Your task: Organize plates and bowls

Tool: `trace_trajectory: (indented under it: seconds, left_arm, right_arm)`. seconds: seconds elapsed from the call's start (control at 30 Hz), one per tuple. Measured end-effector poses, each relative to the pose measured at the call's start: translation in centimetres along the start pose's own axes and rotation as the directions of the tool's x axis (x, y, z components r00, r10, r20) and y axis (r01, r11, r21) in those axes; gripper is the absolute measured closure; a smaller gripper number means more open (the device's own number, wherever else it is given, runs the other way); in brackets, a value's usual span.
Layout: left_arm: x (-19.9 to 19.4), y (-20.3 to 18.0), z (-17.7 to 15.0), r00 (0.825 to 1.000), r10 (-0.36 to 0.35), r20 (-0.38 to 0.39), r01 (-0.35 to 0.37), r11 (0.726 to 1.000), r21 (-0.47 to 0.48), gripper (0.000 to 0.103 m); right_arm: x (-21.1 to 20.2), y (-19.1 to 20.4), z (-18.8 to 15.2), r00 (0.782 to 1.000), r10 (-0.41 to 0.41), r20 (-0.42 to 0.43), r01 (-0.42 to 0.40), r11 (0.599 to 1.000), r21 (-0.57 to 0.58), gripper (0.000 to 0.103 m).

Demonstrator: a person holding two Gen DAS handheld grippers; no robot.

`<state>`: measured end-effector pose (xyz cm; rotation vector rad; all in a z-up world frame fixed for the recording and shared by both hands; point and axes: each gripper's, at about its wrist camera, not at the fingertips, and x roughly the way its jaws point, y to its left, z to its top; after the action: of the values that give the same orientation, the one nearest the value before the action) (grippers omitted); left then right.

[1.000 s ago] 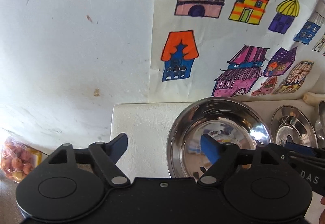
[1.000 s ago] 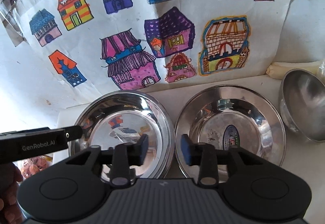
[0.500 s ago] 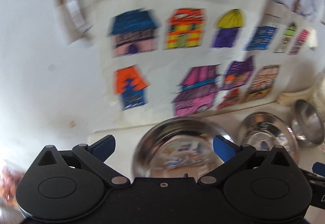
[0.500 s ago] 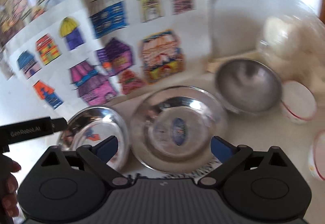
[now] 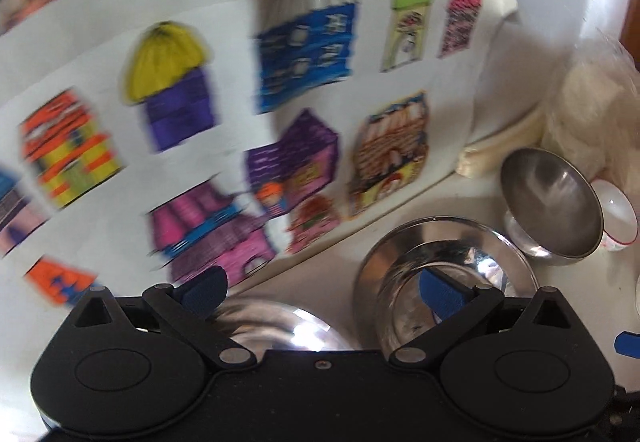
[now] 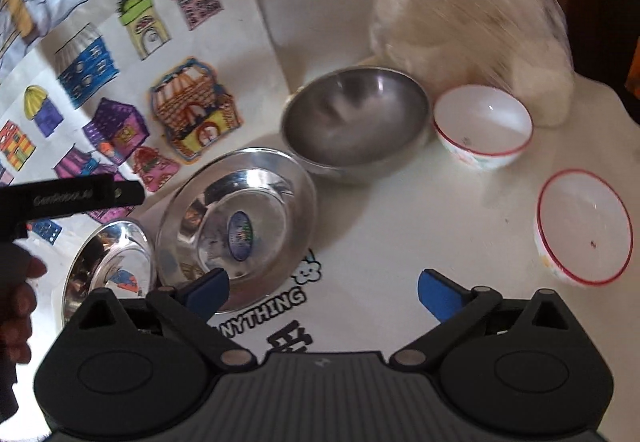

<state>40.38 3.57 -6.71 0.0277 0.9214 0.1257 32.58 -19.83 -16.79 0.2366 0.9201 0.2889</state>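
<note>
**Both grippers empty over the row of dishes**

Taking the large steel bowl [image 6: 354, 123] as the landmark and working left to right: far to its left, the small steel plate [image 6: 108, 266] is lying flat on the table [image 6: 420, 226], with the left gripper [image 5: 322, 292] hovering over it, fingers spread wide and holding nothing. That view is blurred, so how close the fingers are to the plate is hard to say. Just left of the bowl, the bigger steel plate [image 6: 236, 226] is sitting nearly rim to rim with the small one, probably so the two plates form their own group. The right gripper [image 6: 323, 292] is hanging in front of the bowl, fingers wide and empty, over bare table with printed lettering. Just right of the bowl, a white bowl with a red rim [image 6: 484, 131] is standing upright; further right and nearer the camera, a second red-rimmed bowl [image 6: 584, 228] is sitting apart. Behind the bowl, a clear bag of white stuff [image 6: 472, 29] is leaning against the wall. Judging by this, the bowls are not yet gathered.
</note>
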Motion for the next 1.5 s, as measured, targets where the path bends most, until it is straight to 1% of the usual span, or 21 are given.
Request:
trace_trajectory:
  seconds: [0.13,0.23,0.27,0.3,0.4,0.47,0.6,0.67,0.73,0.83,0.93,1.0,1.07,1.13,1.2,1.23,1.3,1.33,1.4,1.43,1.5]
  left_arm:
    - [1.6,-1.3,0.9,1.000,0.004,-0.022,-0.003,0.998,0.066,0.001]
    - [2.3,-1.7,0.9,0.999,0.005,-0.035,-0.001,0.993,0.120,0.001]
    - [2.5,-2.0,1.0,0.999,0.005,-0.040,0.001,0.991,0.132,0.001]
    - [2.8,-2.1,1.0,0.999,0.002,-0.046,0.004,0.990,0.139,0.001]
    - [4.0,-2.1,1.3,0.997,-0.008,-0.074,0.018,0.991,0.135,0.001]
    - [4.5,-2.0,1.4,0.996,-0.015,-0.092,0.028,0.991,0.134,0.001]
    - [5.2,-2.2,1.5,0.993,-0.028,-0.111,0.047,0.985,0.167,0.001]
    - [5.7,-2.3,1.6,0.992,-0.036,-0.125,0.057,0.983,0.174,0.001]
    - [6.0,-2.3,1.7,0.989,-0.048,-0.143,0.072,0.983,0.170,0.002]
    - [6.8,-2.1,2.0,0.982,-0.080,-0.170,0.105,0.984,0.145,0.010]
    - [7.3,-2.0,2.0,0.978,-0.090,-0.190,0.116,0.985,0.130,0.019]
    - [7.5,-2.0,1.9,0.975,-0.093,-0.201,0.119,0.986,0.119,0.028]
    - [7.6,-1.9,1.9,0.973,-0.098,-0.208,0.122,0.987,0.108,0.031]
    - [7.6,-1.8,1.9,0.972,-0.101,-0.211,0.125,0.987,0.103,0.036]
    - [7.2,-1.6,1.8,0.973,-0.095,-0.209,0.120,0.987,0.110,0.046]
    - [7.2,-1.5,1.8,0.973,-0.095,-0.211,0.122,0.986,0.115,0.049]
    - [7.1,-1.6,1.7,0.972,-0.092,-0.214,0.121,0.985,0.123,0.056]
    - [7.1,-1.6,1.6,0.972,-0.093,-0.215,0.122,0.984,0.127,0.057]
    - [7.0,-1.6,1.5,0.971,-0.098,-0.217,0.129,0.983,0.132,0.065]
    - [7.1,-1.7,1.4,0.970,-0.105,-0.219,0.136,0.982,0.132,0.067]
    - [7.2,-1.7,1.3,0.969,-0.110,-0.219,0.142,0.980,0.138,0.070]
  right_arm:
    - [0.8,-0.4,0.2,1.000,0.027,-0.008,-0.027,1.000,0.013,0.000]
    - [1.6,-0.1,0.4,0.998,0.058,-0.019,-0.058,0.998,0.010,0.001]
    - [1.9,0.0,0.5,0.998,0.062,-0.023,-0.062,0.998,0.004,0.002]
    - [2.1,0.2,0.6,0.998,0.065,-0.025,-0.065,0.998,0.000,0.006]
    - [2.6,0.6,0.7,0.997,0.070,-0.035,-0.071,0.997,-0.005,0.012]
    - [2.8,0.7,0.9,0.997,0.074,-0.037,-0.074,0.997,0.001,0.013]
    - [3.1,0.9,1.0,0.996,0.085,-0.037,-0.084,0.996,0.009,0.014]
    - [3.4,0.9,1.0,0.996,0.082,-0.042,-0.081,0.997,0.011,0.018]
    - [3.7,0.9,1.0,0.996,0.080,-0.047,-0.079,0.997,0.020,0.019]
    - [3.9,1.0,0.9,0.996,0.079,-0.043,-0.077,0.997,0.026,0.023]
    - [3.9,1.1,0.9,0.996,0.075,-0.037,-0.074,0.997,0.027,0.032]
    - [3.9,1.1,1.1,0.997,0.073,-0.036,-0.072,0.997,0.030,0.041]
    - [3.9,1.1,1.2,0.997,0.074,-0.036,-0.073,0.997,0.037,0.045]
    - [3.9,1.0,1.2,0.997,0.075,-0.035,-0.074,0.996,0.041,0.048]
    - [3.9,0.9,1.1,0.996,0.077,-0.036,-0.076,0.996,0.043,0.054]
    - [3.9,0.8,1.1,0.996,0.077,-0.035,-0.075,0.996,0.044,0.055]
    - [3.7,0.7,1.0,0.996,0.078,-0.034,-0.076,0.996,0.050,0.061]
    - [3.7,0.7,0.9,0.996,0.081,-0.035,-0.079,0.995,0.056,0.062]
    - [3.7,0.7,0.9,0.996,0.088,-0.036,-0.085,0.995,0.059,0.068]
    - [3.7,0.8,0.8,0.995,0.091,-0.036,-0.088,0.994,0.060,0.069]
    - [3.6,0.9,0.8,0.994,0.103,-0.038,-0.100,0.993,0.059,0.076]
